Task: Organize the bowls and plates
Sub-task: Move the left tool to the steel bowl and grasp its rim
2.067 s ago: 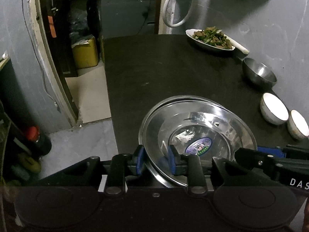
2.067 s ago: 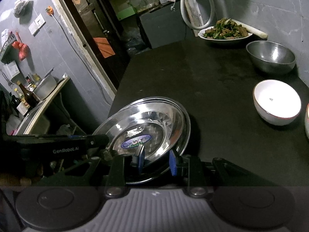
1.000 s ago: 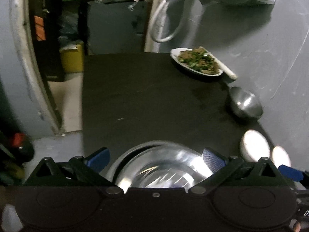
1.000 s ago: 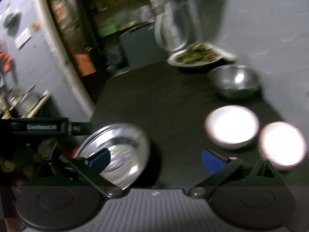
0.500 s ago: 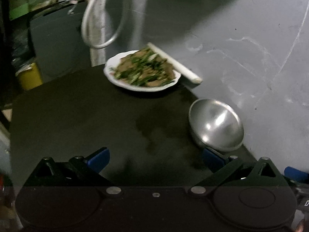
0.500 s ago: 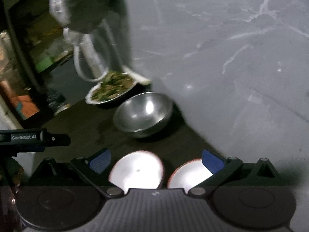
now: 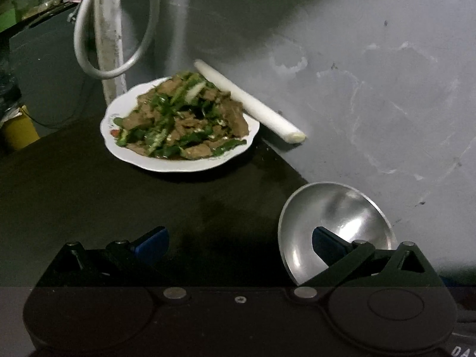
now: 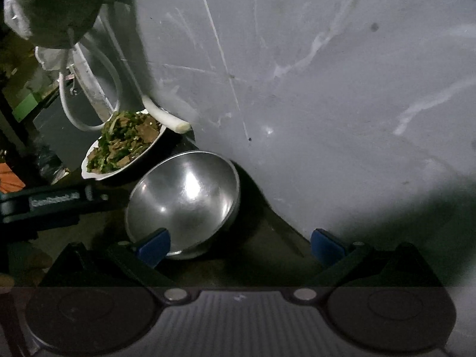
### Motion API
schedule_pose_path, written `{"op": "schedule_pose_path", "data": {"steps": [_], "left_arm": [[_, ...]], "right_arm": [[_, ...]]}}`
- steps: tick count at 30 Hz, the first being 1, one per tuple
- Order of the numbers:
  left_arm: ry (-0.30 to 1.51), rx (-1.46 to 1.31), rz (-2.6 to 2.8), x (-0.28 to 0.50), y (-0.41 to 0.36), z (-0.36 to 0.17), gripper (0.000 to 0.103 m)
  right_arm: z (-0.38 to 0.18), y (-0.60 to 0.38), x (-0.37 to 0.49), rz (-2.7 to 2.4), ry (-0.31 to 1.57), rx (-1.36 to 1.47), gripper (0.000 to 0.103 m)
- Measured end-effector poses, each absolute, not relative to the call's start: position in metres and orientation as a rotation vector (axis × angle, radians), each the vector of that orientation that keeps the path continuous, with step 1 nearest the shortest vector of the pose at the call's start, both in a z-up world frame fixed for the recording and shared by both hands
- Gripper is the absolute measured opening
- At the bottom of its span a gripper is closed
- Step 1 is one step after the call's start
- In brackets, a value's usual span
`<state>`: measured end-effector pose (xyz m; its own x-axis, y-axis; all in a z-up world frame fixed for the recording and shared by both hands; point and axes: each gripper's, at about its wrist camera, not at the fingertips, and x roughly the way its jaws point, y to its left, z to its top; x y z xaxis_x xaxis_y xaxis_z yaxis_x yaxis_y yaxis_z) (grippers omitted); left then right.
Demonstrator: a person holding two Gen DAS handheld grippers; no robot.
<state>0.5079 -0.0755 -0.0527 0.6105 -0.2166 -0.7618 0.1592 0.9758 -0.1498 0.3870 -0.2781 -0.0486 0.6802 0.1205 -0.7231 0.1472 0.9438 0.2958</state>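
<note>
A round, shiny steel bowl (image 8: 184, 200) is set on the dark counter (image 7: 89, 196) by the grey wall (image 7: 372, 89); beyond it lies a white plate of meat and green peppers (image 7: 178, 125); the jaws of the left gripper (image 7: 239, 239) and the right gripper (image 8: 239, 245) are spread wide, nothing held.

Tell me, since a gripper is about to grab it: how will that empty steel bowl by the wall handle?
The steel bowl looks thin and empty, so probably light. Its glossy, highlight-streaked surface suggests the open right gripper could slip on the rim. The rounded underside may rock or slide on the dark table if nudged.
</note>
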Motion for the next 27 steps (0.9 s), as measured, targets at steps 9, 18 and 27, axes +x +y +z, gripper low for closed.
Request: {"op": "schedule_pose_path", "data": {"steps": [9, 18, 27], "left_arm": [[0.916, -0.081, -0.246, 0.517, -0.079, -0.066, 0.094], [0.934, -0.094, -0.27, 0.516, -0.079, -0.069, 0.065], [0.956, -0.184, -0.357, 0.513, -0.077, -0.072, 0.023]], "right_arm": [[-0.055, -0.266, 0.403, -0.013, 0.859, 0.344, 0.088], [-0.059, -0.263, 0.406, -0.01, 0.867, 0.353, 0.062], [-0.059, -0.263, 0.41, 0.032, 0.864, 0.357, 0.037]]}}
